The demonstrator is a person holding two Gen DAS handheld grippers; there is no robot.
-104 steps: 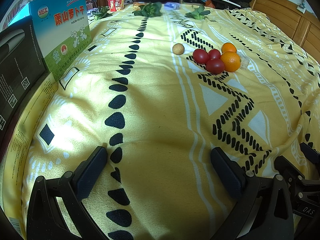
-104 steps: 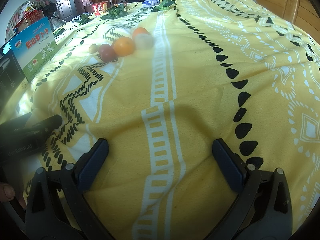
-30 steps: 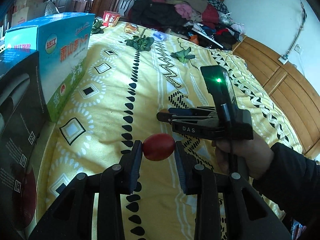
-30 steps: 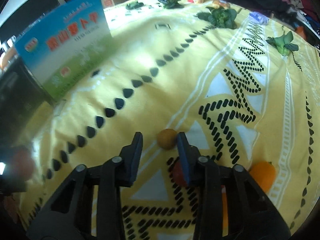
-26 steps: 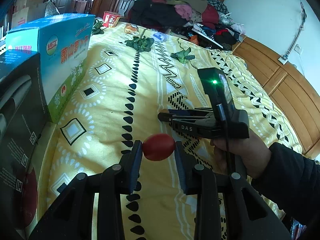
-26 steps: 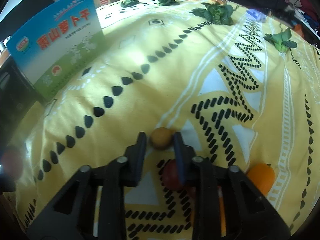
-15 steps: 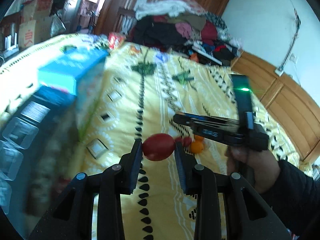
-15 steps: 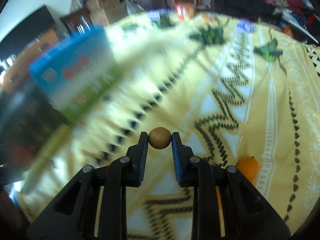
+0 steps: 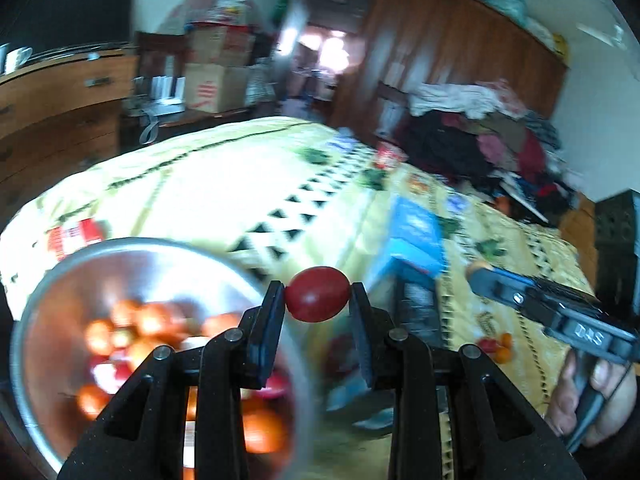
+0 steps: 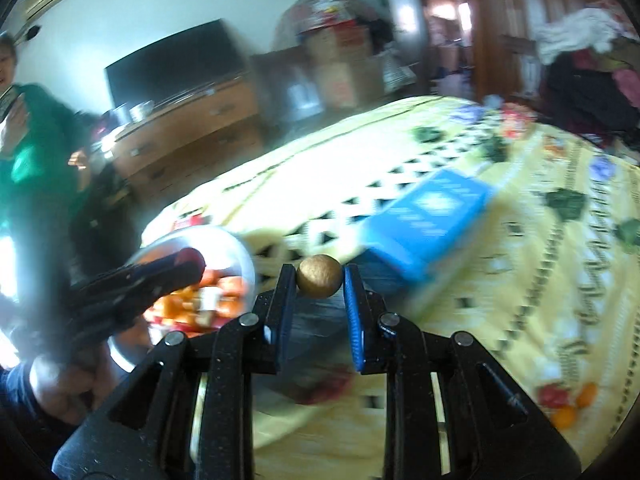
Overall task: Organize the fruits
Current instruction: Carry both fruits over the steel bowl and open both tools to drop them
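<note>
My left gripper is shut on a red tomato, held in the air beside the rim of a metal bowl that holds several orange and red fruits. My right gripper is shut on a small brown round fruit, raised above the yellow bedspread. In the right wrist view the bowl lies to the left, partly behind the left gripper's body. A few tomatoes and oranges remain on the bedspread at the lower right. Both views are motion-blurred.
A blue box stands on the bed just right of the bowl, with a black box beside it. Wooden drawers and stacked cartons line the far side. A person in green stands at the left. Clothes pile up beyond the bed.
Both grippers rose from the bedspread and swung left toward the bowl, the left one carrying the tomato. The right gripper closed on the brown fruit and lifted it.
</note>
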